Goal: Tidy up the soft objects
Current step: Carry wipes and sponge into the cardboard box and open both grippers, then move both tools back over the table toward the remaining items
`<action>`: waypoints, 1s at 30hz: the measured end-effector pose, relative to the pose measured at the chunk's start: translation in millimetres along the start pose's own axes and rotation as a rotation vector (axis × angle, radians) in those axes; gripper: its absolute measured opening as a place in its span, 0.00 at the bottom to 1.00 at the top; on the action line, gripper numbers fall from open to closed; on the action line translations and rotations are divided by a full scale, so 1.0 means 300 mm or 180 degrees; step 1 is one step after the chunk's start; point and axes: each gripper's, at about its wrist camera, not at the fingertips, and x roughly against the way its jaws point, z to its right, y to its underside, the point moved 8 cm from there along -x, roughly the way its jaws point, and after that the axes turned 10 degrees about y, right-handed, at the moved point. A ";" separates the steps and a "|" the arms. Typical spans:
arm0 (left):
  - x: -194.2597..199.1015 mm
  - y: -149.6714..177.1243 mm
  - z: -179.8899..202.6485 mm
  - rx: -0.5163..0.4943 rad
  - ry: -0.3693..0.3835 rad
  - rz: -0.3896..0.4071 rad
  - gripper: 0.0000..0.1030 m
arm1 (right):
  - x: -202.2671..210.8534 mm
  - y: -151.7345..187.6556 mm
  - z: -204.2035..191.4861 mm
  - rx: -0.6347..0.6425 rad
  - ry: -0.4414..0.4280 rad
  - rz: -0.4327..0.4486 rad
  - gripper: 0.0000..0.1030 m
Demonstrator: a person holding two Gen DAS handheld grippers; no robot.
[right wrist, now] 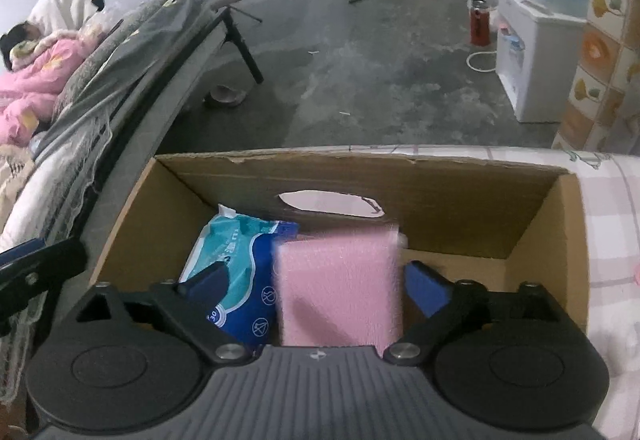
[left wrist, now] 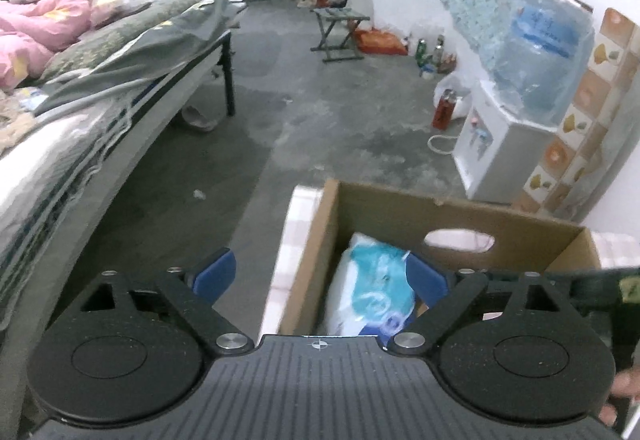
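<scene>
An open cardboard box [left wrist: 440, 207] stands on a pink checked cloth. Inside it lies a blue-and-white tissue pack [left wrist: 372, 288]. My left gripper [left wrist: 318, 260] is open wide over the box's left wall, one blue pad outside the box and one above the pack, holding nothing. In the right wrist view the box [right wrist: 360, 167] holds the tissue pack [right wrist: 240, 252] with a pink sponge block [right wrist: 340, 288] upright beside it. My right gripper [right wrist: 316, 268] is open around the sponge. Its right pad is close to the sponge and its left pad stands well clear.
A bed [left wrist: 80, 143] runs along the left, with a person under a pink quilt [left wrist: 36, 23] at its far end. A white water dispenser [left wrist: 500, 143], a red bottle [left wrist: 444, 109] and a folding stool [left wrist: 340, 31] stand on the concrete floor beyond the box.
</scene>
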 end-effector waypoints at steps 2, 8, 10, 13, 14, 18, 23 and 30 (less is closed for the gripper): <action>0.023 0.021 -0.021 0.0022 -0.0056 -0.0055 0.90 | 0.001 0.008 -0.004 0.0030 -0.0019 0.0011 0.64; 0.075 0.111 -0.079 0.0224 -0.0039 -0.0239 0.92 | 0.159 0.032 0.027 -0.0021 -0.0368 0.0223 0.59; 0.070 0.147 -0.090 0.0343 0.0016 -0.0355 0.92 | 0.268 0.059 0.059 0.0048 -0.0437 0.0433 0.58; 0.063 0.205 -0.098 0.0515 0.0098 -0.0482 0.92 | 0.417 0.124 0.145 0.0160 -0.0269 0.0782 0.58; 0.059 0.222 -0.096 0.0555 0.0126 -0.0528 0.92 | 0.456 0.148 0.182 0.0155 -0.0174 0.0887 0.58; 0.049 0.276 -0.071 0.0712 0.0309 -0.0723 0.92 | 0.472 0.248 0.290 0.0154 0.0052 0.0807 0.57; 0.061 0.313 -0.048 0.0688 0.0269 -0.0825 0.93 | 0.363 0.344 0.313 0.0206 -0.0006 0.0357 0.47; 0.131 0.377 -0.002 0.0689 0.0369 -0.0940 0.93 | 0.357 0.360 0.328 0.0254 -0.0094 0.0293 0.43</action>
